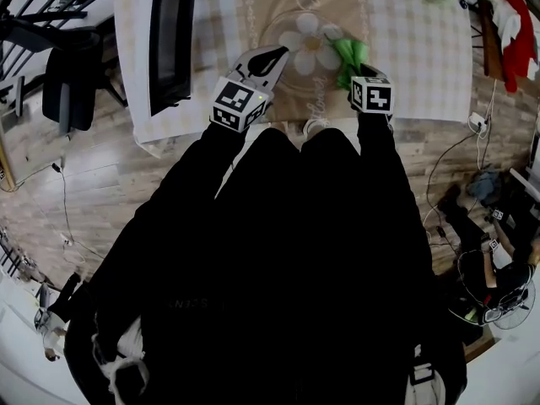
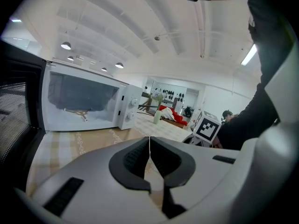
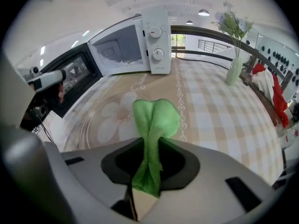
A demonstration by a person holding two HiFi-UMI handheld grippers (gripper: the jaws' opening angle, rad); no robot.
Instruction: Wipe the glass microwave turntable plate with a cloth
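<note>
While the plate (image 1: 297, 22) lies flat on the table (image 1: 422, 49), the right gripper (image 1: 358, 72) is at its right rim. Its jaws are pressed on a green cloth (image 1: 349, 55). In the right gripper view the cloth (image 3: 155, 120) stands bunched between the jaws of that gripper (image 3: 149, 155), and its folded top rises over the plate (image 3: 93, 121). From that view I cannot tell whether the cloth touches the glass. In the head view the cloth overlaps the plate's right edge.

The left gripper (image 1: 267, 57) is at the plate's near-left rim and overlaps it in the head view. In the left gripper view its jaws (image 2: 150, 149) are together at the tips, with only a thin pale seam between the pads, and nothing shows between them. That camera tilts up toward the ceiling, so it does not show the plate.

Left of the plate stands the microwave (image 1: 173, 40) with its door swung open. In the right gripper view the microwave (image 3: 140, 45) is beyond the plate, and a vase (image 3: 233, 69) of flowers stands well to the plate's right on the checked cover. A pale flower pattern shows through the glass.
</note>
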